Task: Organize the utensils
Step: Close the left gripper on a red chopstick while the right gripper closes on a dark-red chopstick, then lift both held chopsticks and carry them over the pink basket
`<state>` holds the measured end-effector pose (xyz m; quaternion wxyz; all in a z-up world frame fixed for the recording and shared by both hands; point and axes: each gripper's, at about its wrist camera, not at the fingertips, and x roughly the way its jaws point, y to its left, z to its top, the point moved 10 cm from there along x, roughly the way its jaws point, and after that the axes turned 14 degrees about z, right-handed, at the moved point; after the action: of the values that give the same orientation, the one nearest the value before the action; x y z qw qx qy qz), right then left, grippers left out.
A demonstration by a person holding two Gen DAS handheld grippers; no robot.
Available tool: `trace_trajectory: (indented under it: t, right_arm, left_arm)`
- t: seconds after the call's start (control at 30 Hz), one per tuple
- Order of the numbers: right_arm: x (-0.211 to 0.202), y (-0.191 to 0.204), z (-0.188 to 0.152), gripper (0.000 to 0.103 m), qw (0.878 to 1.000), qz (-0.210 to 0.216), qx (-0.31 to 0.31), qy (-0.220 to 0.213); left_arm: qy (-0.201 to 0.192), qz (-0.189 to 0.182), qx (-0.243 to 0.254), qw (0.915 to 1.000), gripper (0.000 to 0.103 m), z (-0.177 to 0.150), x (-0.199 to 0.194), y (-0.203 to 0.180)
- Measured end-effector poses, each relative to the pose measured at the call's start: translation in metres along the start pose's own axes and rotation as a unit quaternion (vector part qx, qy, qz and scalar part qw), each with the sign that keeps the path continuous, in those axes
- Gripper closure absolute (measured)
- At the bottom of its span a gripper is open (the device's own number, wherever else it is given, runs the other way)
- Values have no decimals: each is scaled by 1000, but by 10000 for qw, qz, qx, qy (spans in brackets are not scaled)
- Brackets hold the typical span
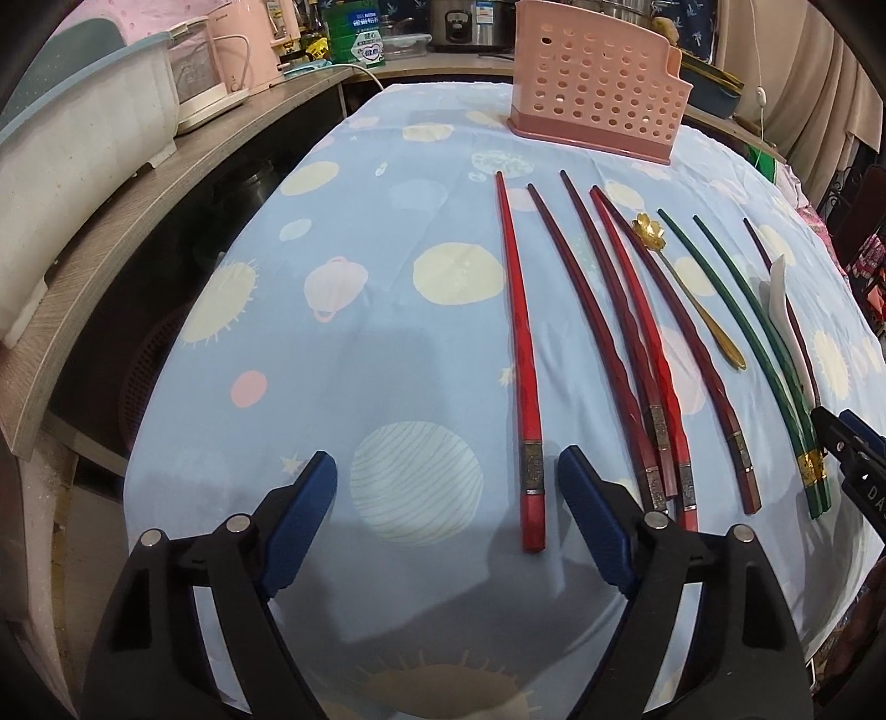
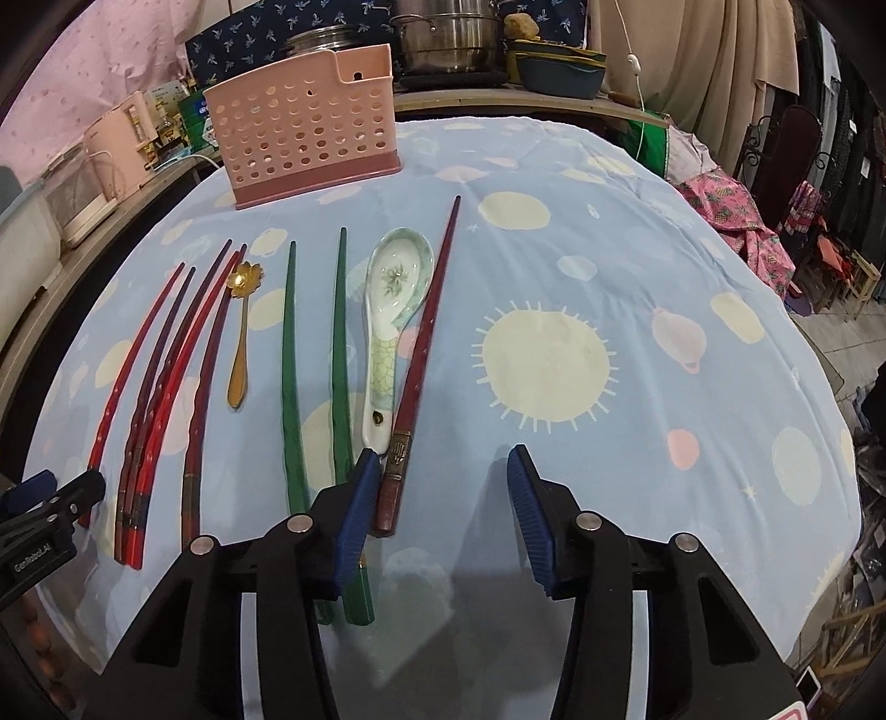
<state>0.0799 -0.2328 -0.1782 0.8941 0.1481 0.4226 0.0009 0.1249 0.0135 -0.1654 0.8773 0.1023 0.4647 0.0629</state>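
A pink perforated utensil holder [image 1: 595, 83] [image 2: 304, 141] stands at the table's far side. Several red and dark red chopsticks [image 1: 518, 354] [image 2: 160, 382], a gold flower spoon [image 1: 684, 291] [image 2: 241, 332], two green chopsticks [image 1: 761, 354] [image 2: 290, 376], a white ceramic spoon [image 2: 390, 315] and one more dark red chopstick [image 2: 423, 354] lie in a row on the cloth. My left gripper [image 1: 446, 479] is open and empty, just left of the red chopsticks' near ends. My right gripper [image 2: 443, 476] is open and empty, over the near end of the rightmost chopstick.
The table carries a blue cloth [image 1: 332, 310] with sun and planet prints. A counter on the left holds a white dish rack [image 1: 83, 166] and pink appliance [image 1: 243, 50]. Pots [image 2: 448, 39] stand behind the table. The right gripper's tip shows in the left wrist view [image 1: 847, 443].
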Motion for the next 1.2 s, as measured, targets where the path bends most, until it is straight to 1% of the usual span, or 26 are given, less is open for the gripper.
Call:
trace_trajectory:
  t: [0.1, 0.17, 0.2, 0.23, 0.27, 0.3, 0.37, 0.4, 0.47, 0.5, 0.6, 0.73, 0.83, 1.0, 1.2]
  right_arm:
    - [1, 0, 1, 59, 10000, -1, -48, -20]
    - [1, 2, 1, 66, 10000, 21, -86, -17]
    - [1, 3, 1, 71, 9999, 19, -119, -22]
    - [1, 4, 1, 75, 9999, 27, -140, -29]
    - [0, 4, 0, 77, 9999, 47, -143, -37]
    - [0, 4, -1, 81, 9999, 67, -137, -42]
    - [-2, 2, -2, 89, 9999, 103, -96, -48]
    - [-3, 1, -3, 94, 9999, 133, -64, -46]
    - [-5, -1, -5, 96, 9998, 201, 1, -42]
    - [-6, -2, -6, 96, 9997, 223, 11, -37]
    - [-11, -3, -8, 96, 9997, 246, 52, -34]
    - [-27, -6, -6, 96, 9995, 268, 92, -163]
    - [-46, -9, 3, 96, 9989, 301, 151, -323]
    - [-79, -9, 35, 96, 9969, 354, 167, -685]
    - [-107, -2, 80, 96, 9931, 418, 60, -1095]
  left_arm:
    - [-17, -57, -8, 10000, 30, 0, 0, -1]
    - [-54, -119, 23, 9999, 39, 0, -3, -4]
    - [-66, -142, 35, 9999, 41, -1, -4, -5]
    - [-83, -166, 52, 9998, 46, -1, -5, -6]
    - [-99, -185, 66, 9998, 52, -1, -6, -7]
    - [-112, -228, 75, 9996, 55, -2, -8, -8]
    - [-136, -274, 83, 9995, 69, -3, -10, -9]
    - [-145, -310, 84, 9994, 73, -3, -11, -10]
    - [-151, -395, 117, 9990, 93, -3, -13, -11]
    - [-138, -462, 120, 9988, 95, -4, -14, -13]
    - [-103, -616, 89, 9980, 96, -6, -18, -14]
    - [-135, -676, -20, 9976, 96, -3, -28, -9]
    - [-207, -714, -150, 9971, 96, 5, -40, 1]
    - [-489, -816, -381, 9947, 96, 35, -68, 17]
    - [-925, -808, -560, 9909, 96, 86, -100, 31]
